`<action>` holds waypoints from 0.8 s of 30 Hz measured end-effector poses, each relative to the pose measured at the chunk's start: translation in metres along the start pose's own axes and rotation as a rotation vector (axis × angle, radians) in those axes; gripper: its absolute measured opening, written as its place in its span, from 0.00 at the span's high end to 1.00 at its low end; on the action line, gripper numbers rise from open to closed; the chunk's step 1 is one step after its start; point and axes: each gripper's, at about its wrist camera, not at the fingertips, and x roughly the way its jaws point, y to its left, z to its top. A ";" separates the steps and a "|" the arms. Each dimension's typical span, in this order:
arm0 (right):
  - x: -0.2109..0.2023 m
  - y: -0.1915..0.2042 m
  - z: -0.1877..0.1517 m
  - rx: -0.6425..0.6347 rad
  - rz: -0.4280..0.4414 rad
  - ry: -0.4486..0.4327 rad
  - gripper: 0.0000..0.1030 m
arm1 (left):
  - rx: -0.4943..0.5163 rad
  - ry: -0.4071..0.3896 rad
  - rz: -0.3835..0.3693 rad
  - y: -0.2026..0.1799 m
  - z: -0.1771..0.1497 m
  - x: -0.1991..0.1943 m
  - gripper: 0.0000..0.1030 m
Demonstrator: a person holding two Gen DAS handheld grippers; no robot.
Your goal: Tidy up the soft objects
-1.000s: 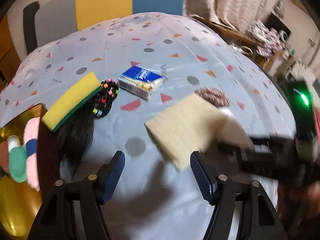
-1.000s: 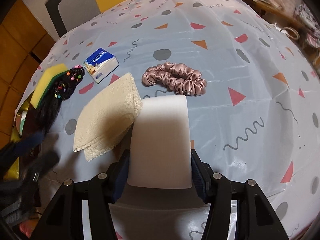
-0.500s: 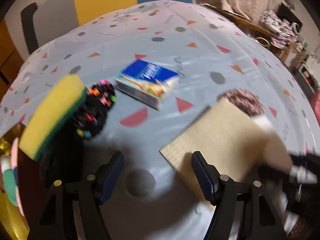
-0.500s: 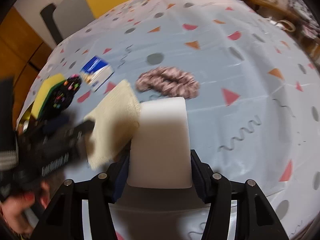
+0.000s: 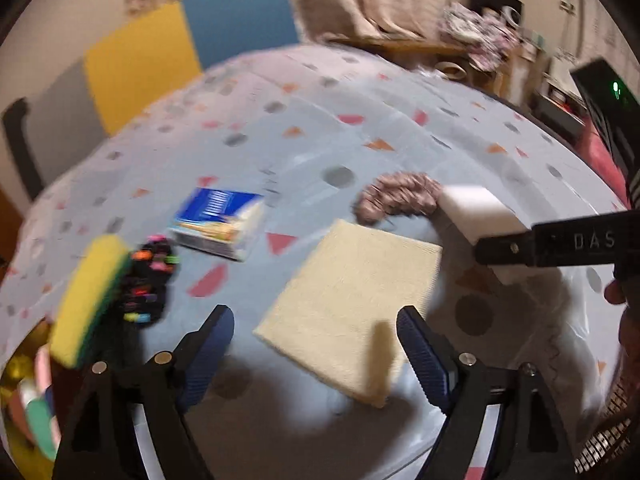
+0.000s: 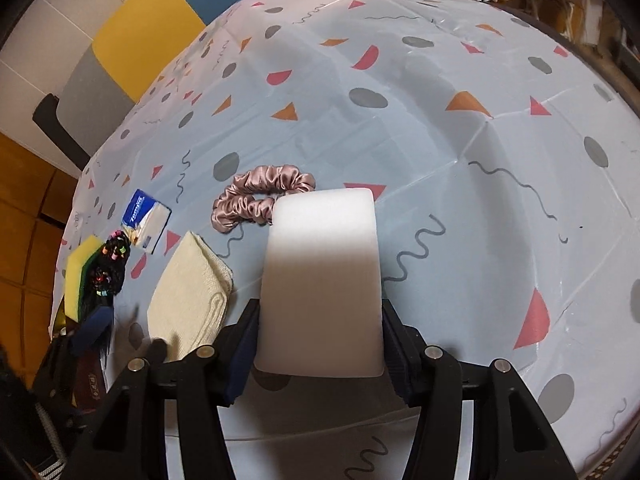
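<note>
At the far left edge of the counter, which is covered with a pale blue cloth printed with triangles and dots, lies a yellow sponge with a green scrubbing layer, and a black hairpiece with small coloured bands touches its right side. Just beside them, a little further back, is a blue and white pack of tissues. To the right comes a folded cream cloth, flat on the counter; the left tongs hang above its near edge with the jaws wide apart, they have just been opening, and the pads do not press on the cloth. Behind the cloth lies a dusty pink satin scrunchie. On the right, the right tongs grip a white rectangular foam sponge by its two sides, and its far end covers part of the scrunchie in the right wrist view.
</note>
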 end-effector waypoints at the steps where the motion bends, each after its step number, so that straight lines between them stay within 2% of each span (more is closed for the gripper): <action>1: -0.001 -0.001 -0.001 0.002 0.001 0.000 0.44 | -0.007 0.026 -0.030 0.001 0.002 0.006 0.17; 3: 0.001 0.000 -0.001 0.006 0.006 0.003 0.44 | -0.004 0.070 -0.072 0.003 0.005 0.018 0.17; 6: 0.001 -0.001 -0.001 0.012 0.011 0.005 0.44 | 0.011 0.063 -0.123 0.008 0.007 0.024 0.15; 8: 0.001 -0.002 -0.002 0.012 0.011 0.005 0.44 | 0.020 0.098 -0.120 0.010 0.008 0.033 0.06; 10: 0.001 -0.002 -0.001 0.011 0.012 0.007 0.44 | 0.035 0.135 -0.130 0.007 0.007 0.042 0.00; 16: 0.000 -0.002 -0.001 0.008 0.012 0.009 0.43 | 0.039 0.099 -0.112 0.002 0.001 0.043 0.00; 21: 0.001 -0.001 -0.001 -0.002 0.008 0.009 0.43 | -0.003 0.078 -0.097 0.003 -0.006 0.037 0.09; 24: 0.000 -0.001 -0.001 -0.004 0.008 0.009 0.43 | 0.007 0.062 -0.105 0.002 -0.010 0.031 0.21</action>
